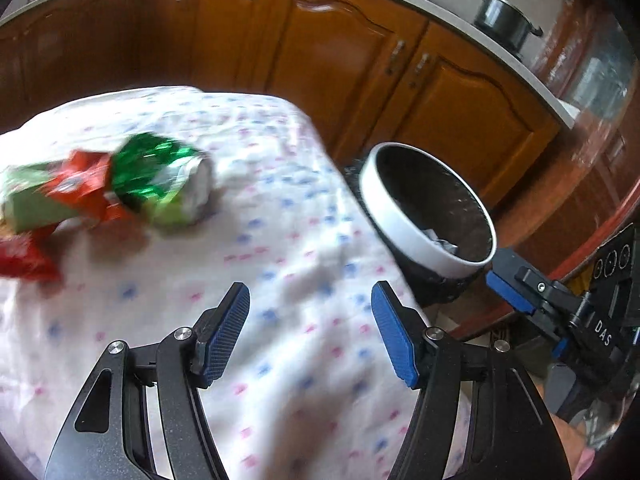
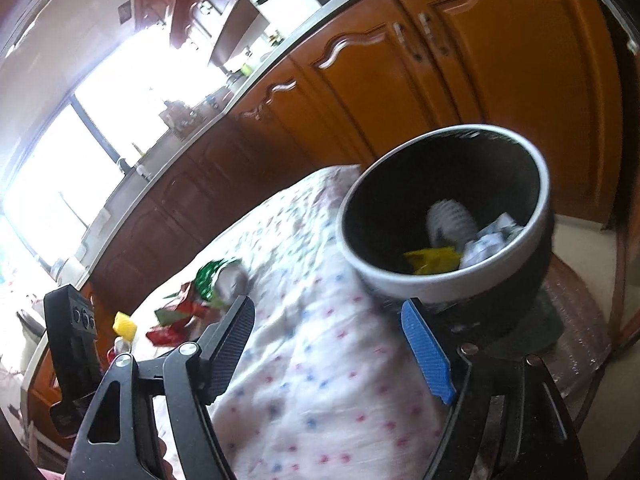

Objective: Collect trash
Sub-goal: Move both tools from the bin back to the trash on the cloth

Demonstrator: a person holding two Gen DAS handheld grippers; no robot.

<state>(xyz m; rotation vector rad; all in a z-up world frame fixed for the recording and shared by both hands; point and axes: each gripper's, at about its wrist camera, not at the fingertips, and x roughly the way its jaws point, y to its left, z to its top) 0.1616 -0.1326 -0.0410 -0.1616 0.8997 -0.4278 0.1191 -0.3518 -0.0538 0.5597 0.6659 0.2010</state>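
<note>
A row of glossy orange-brown wooden cabinet doors point(image 1: 328, 64) under a pale countertop fills the far background beyond both pairs of fingers. Nearer, a table draped in a white cloth dotted with small pink and blue marks point(image 1: 280, 280) spreads beneath and ahead of the left gripper point(image 1: 310, 332), whose blue-padded fingers stand wide apart with nothing between them, only cloth below. Off the right-hand edge of that table, ahead and to the right of the left gripper's fingers, stands a round black waste bin with a broad white rim point(image 1: 428, 208); in the right wrist view the same bin point(image 2: 444, 216) sits just ahead of the right gripper point(image 2: 328, 344), above its blue right finger, and holds crumpled white paper point(image 2: 486, 236) and a scrap of yellow wrapper point(image 2: 430, 260) at the bottom. The right gripper's fingers are likewise spread and carry nothing. Far ahead and to the left of the left gripper's fingers, the trash lies on the cloth: a crushed green and silver drinks can point(image 1: 160, 180) touching a bunch of red and green crumpled snack wrappers point(image 1: 52, 204) on its left (all blurred, so the printing cannot be read). From the right wrist the can point(image 2: 220, 276) and wrappers point(image 2: 172, 320) lie just beyond the left finger, with a small yellow block point(image 2: 125, 326) further left of them. A steel pot with a lid point(image 1: 504, 20) sits on the countertop far up to the right.
</note>
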